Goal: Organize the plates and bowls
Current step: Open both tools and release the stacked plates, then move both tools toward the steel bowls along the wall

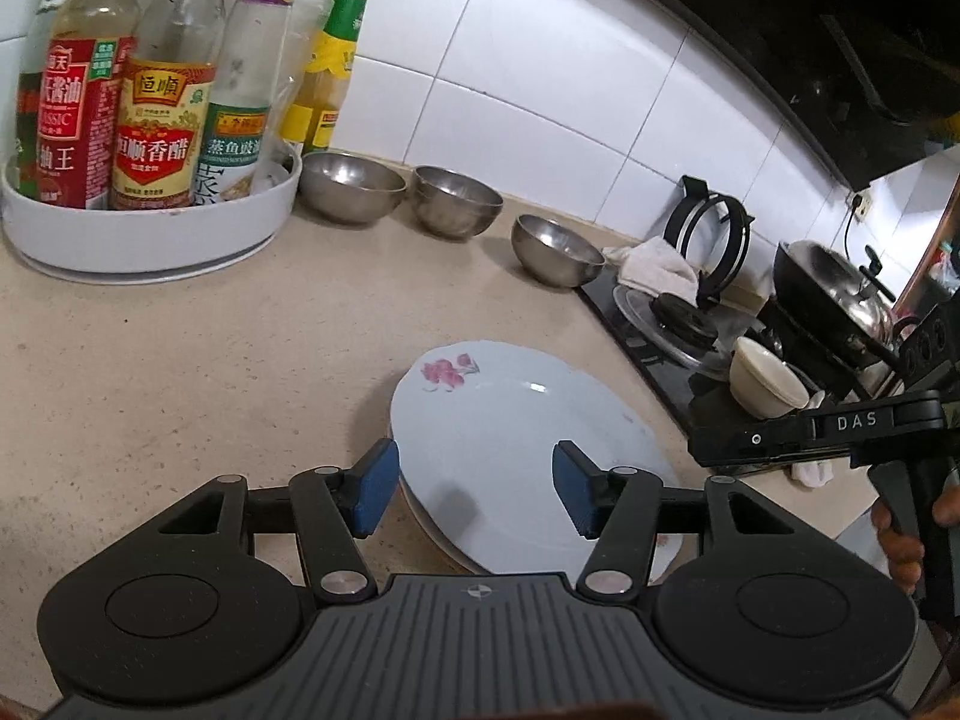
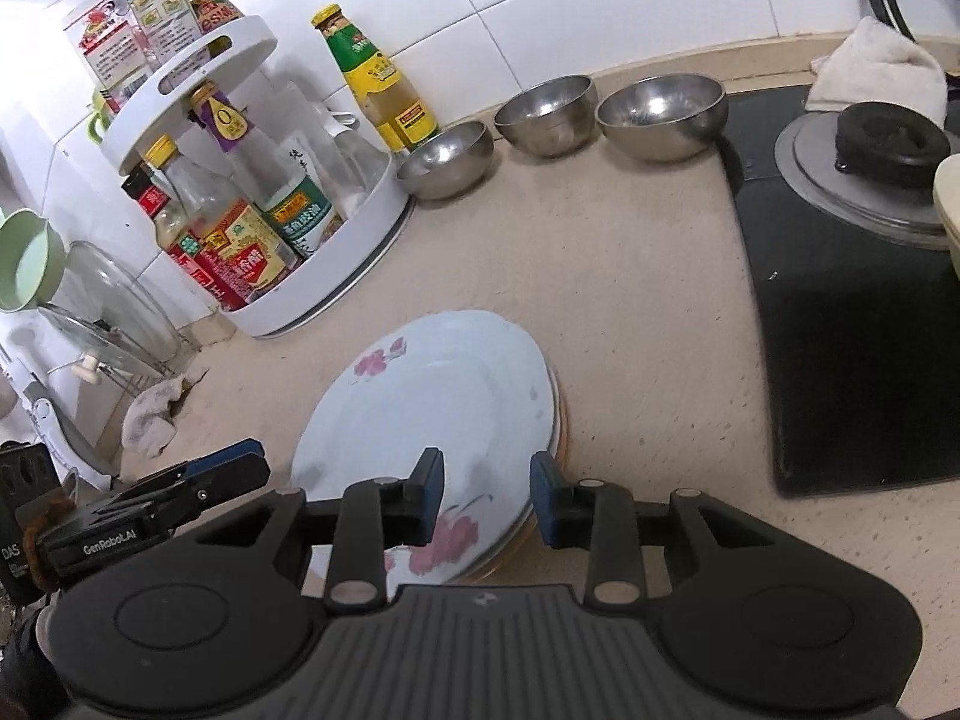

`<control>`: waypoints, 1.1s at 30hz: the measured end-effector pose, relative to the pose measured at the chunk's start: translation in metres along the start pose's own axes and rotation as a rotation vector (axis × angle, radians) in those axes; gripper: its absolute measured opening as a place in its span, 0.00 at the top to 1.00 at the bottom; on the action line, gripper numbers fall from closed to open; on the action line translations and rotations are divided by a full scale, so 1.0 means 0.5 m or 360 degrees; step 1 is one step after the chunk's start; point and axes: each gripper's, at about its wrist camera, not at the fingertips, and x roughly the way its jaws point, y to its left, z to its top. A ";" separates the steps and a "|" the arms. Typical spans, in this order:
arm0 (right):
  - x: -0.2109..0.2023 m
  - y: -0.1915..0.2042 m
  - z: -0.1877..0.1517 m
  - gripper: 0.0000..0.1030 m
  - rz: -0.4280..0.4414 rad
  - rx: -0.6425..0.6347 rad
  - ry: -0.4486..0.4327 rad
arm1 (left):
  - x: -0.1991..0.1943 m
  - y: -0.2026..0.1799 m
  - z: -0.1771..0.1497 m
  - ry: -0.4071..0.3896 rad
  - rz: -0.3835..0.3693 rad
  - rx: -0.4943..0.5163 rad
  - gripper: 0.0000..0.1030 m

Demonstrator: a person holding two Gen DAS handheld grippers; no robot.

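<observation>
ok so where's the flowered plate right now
The flowered plate tops a small stack on the counter, low centre in both views, between the bottle rack on its left and the stove on its right.

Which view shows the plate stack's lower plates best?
The right wrist view. Under the floral top plate, the lower rims fan out along its right edge. The left wrist view shows the top plate well, but only a sliver of lower rim beneath its near edge.

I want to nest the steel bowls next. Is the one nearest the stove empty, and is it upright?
Empty and upright. The steel bowl beside the stove sits mouth up, its shiny inside bare.
</observation>
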 end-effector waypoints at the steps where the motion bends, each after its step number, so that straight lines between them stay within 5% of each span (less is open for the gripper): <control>1: 0.002 0.001 0.002 0.70 -0.0014 -0.0001 0.0006 | 0.003 0.000 0.002 0.0006 -0.0006 0.0002 0.37; 14: 0.032 0.026 0.064 0.64 -0.0095 -0.0113 0.0089 | 0.070 -0.024 0.086 0.0075 0.0145 0.0107 0.27; 33: 0.126 0.008 0.268 0.57 -0.0111 -0.0307 0.0220 | 0.225 -0.078 0.229 0.0140 0.0409 0.0256 0.14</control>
